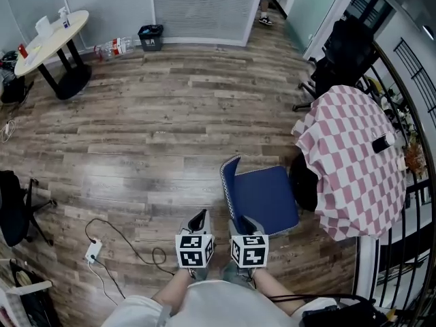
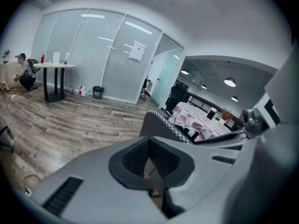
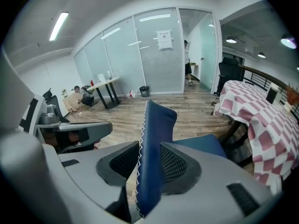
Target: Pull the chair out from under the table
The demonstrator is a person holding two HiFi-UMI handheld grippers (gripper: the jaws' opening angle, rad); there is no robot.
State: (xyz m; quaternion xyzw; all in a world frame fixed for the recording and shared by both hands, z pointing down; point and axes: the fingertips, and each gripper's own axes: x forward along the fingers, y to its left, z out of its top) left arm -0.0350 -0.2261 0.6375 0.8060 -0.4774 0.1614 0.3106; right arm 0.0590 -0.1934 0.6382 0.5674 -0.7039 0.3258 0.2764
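Lifting the right tongs [image 3: 150, 161] off carelessly could, I judge, snag the backrest [image 3: 156, 134] of the blue chair [image 1: 267, 199] and rock or drag it. That backrest stands between the parted jaws, with a gap showing at the left pad, so nothing is gripped, and any further pull would likely slip. The chair sits just ahead of both tongs, its seat reaching toward the checked-cloth table [image 1: 349, 157] beyond. The left tongs [image 2: 149, 149], just beside the backrest, are closed on nothing.

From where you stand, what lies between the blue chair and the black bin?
Only bare wooden floor lies between the chair and the bin; the head view shows it.
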